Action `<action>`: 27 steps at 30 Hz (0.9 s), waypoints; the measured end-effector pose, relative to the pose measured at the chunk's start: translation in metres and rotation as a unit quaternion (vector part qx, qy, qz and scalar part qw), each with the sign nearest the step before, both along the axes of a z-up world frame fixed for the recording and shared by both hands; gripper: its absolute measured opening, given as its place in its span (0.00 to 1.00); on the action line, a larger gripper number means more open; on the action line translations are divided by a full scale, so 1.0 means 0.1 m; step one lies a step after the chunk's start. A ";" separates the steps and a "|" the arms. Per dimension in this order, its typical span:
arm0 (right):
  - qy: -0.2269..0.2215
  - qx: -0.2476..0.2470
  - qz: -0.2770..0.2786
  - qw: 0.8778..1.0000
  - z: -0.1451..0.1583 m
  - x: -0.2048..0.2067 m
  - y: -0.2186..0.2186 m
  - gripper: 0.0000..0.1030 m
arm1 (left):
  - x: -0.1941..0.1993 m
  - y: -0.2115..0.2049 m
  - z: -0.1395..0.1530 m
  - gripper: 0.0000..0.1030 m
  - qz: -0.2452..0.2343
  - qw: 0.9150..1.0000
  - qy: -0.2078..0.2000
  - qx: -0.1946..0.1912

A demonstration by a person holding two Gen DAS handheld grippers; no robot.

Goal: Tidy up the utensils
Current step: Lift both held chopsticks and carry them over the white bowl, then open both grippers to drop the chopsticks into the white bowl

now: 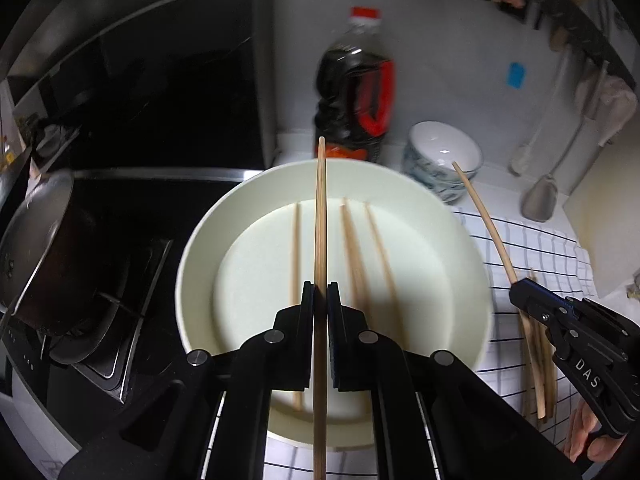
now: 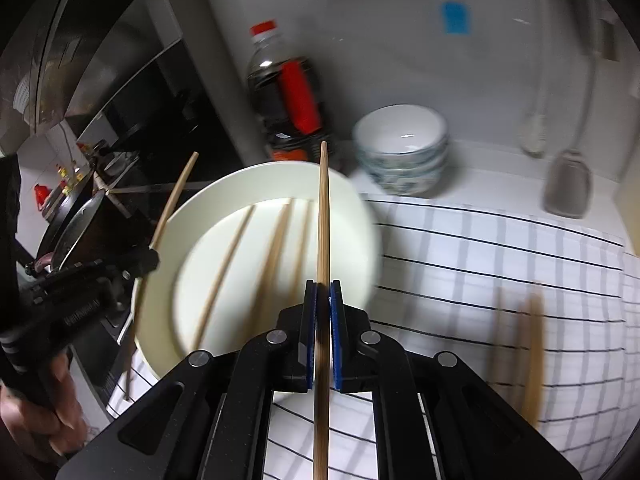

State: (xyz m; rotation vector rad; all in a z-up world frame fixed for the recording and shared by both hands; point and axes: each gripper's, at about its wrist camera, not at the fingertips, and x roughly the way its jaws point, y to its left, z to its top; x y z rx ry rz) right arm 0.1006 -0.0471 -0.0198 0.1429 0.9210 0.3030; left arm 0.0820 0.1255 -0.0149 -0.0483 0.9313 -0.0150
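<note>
Dark metal pot (image 1: 40,248) sits far left on the black stove. Right of it, a round, smooth cream plate (image 1: 200,248) holds three slim wooden chopsticks (image 1: 352,248). The left gripper (image 1: 320,300) pinches one straight bamboo chopstick (image 1: 321,200) above the plate. Right again, the right gripper (image 2: 323,300) is clamped on another bamboo stick (image 2: 323,208). More loose chopsticks (image 2: 532,352) lie blurred on the checked white cloth (image 2: 500,260), near stacked patterned bowls (image 2: 404,152).

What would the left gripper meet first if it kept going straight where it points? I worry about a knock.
Probably the cream plate: the left gripper, shut on a chopstick, aims down at it. Depth is unclear; the stick's tip would arrive first.
</note>
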 end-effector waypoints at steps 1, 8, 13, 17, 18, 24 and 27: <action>0.005 0.002 0.005 1.000 -0.03 0.06 0.10 0.06 | 0.03 0.06 -0.04 0.07 0.003 1.000 0.005 -0.003; 0.028 -0.004 0.024 0.999 -0.19 0.32 0.51 0.06 | 0.15 0.23 -0.27 0.07 0.010 0.999 0.035 -0.022; 0.049 -0.012 0.030 0.998 -0.32 0.49 0.69 0.06 | 0.30 0.26 -0.40 0.07 0.010 0.999 0.047 -0.024; 0.061 -0.022 0.029 0.997 -0.40 0.59 0.75 0.06 | 0.43 0.27 -0.53 0.07 0.013 0.998 0.061 -0.026; 0.062 -0.025 0.028 0.997 -0.41 0.60 0.75 0.06 | 0.45 0.28 -0.54 0.07 0.013 0.998 0.062 -0.027; 0.071 -0.032 0.021 0.997 -0.48 0.64 0.72 0.08 | 0.48 0.30 -0.56 0.20 0.024 0.997 0.066 -0.017; 0.063 -0.033 0.016 0.997 -0.45 0.62 0.68 0.17 | 0.44 0.33 -0.51 0.61 0.039 0.998 0.054 -0.011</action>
